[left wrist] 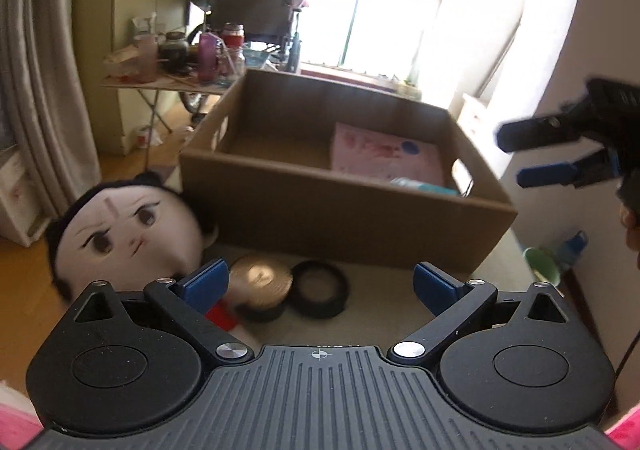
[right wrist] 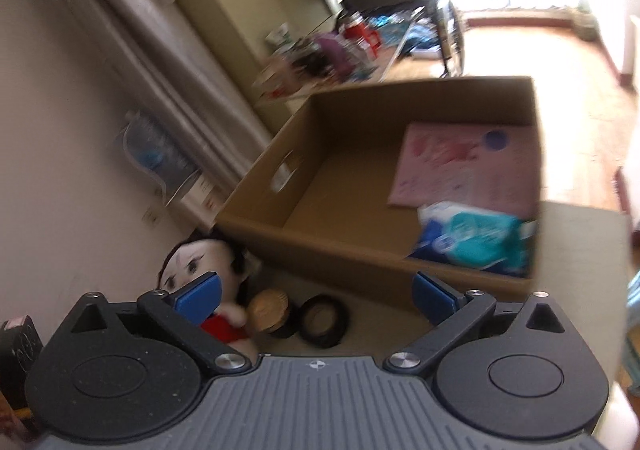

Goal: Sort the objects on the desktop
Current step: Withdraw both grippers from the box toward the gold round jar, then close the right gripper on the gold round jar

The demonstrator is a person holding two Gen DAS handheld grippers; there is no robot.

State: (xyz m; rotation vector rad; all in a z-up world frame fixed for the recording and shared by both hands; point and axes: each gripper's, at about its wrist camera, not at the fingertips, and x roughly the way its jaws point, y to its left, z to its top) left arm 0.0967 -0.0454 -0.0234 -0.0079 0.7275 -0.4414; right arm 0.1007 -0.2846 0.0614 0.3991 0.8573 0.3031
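Both claws gape wide and empty: left gripper (left wrist: 320,282), right gripper (right wrist: 318,292). Blurred tissue pack (right wrist: 476,238) lies in the cardboard box (right wrist: 320,246); the doll (left wrist: 132,234) sits half-hidden outside.

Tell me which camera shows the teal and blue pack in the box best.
The right wrist view: the teal and blue pack lies in full sight in the cardboard box's near right corner. The left wrist view shows only a thin teal sliver above the box's front wall.
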